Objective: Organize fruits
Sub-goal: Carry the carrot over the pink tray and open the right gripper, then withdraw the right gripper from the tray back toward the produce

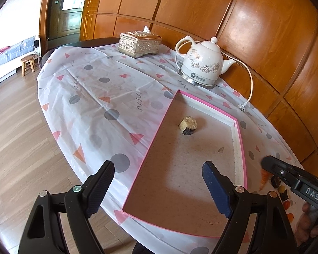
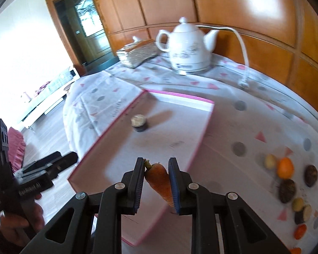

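While the right gripper [image 2: 155, 182] clamps a small carrot [image 2: 160, 180] above the pink-rimmed tray's [image 2: 201, 146] near edge, the left gripper [image 1: 159, 182] hangs wide open and empty over the tray's near left rim. One cut piece [image 1: 188, 124] lies mid-tray, bare floor around it. Loose fruit pieces [image 2: 286, 182] cluster right of the tray on the tablecloth [image 1: 91, 97].

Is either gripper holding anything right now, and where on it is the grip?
The right gripper holds a carrot, pinched across its thick upper body just below the stem. The left gripper is open, holding nothing.
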`<move>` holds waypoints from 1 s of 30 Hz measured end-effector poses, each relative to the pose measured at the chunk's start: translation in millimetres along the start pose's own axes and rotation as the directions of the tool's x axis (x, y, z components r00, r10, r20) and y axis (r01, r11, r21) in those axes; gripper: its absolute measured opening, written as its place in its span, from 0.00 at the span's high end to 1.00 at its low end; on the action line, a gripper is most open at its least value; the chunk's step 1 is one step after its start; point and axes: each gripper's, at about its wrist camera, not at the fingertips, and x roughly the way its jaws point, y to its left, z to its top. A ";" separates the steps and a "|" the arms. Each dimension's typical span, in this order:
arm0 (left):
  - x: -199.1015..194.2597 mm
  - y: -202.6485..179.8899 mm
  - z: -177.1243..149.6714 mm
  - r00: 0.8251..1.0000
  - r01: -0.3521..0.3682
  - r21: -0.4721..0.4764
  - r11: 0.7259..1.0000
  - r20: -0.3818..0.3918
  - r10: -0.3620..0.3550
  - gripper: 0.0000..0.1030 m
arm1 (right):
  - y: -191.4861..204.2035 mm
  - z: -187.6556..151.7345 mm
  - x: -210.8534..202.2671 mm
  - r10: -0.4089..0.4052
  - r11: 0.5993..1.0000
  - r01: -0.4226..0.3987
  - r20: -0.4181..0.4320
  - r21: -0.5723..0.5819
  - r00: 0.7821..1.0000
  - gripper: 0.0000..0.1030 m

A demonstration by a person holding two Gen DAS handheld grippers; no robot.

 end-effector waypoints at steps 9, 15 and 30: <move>5.4 6.5 -0.1 1.000 -0.009 -0.017 1.000 -0.013 0.009 0.17 | 18.7 10.2 31.2 0.058 0.997 -0.056 -0.035 0.058 0.998 0.71; 7.9 8.1 -1.1 1.000 -0.010 -0.020 1.000 -0.019 0.010 0.17 | 15.8 4.8 30.9 0.032 0.997 -0.030 -0.032 0.068 0.999 0.69; 6.1 -8.1 -2.5 1.000 0.004 0.032 0.999 -0.019 -0.003 0.17 | -18.5 -45.3 -15.4 -0.183 0.977 0.179 0.018 0.113 0.983 0.64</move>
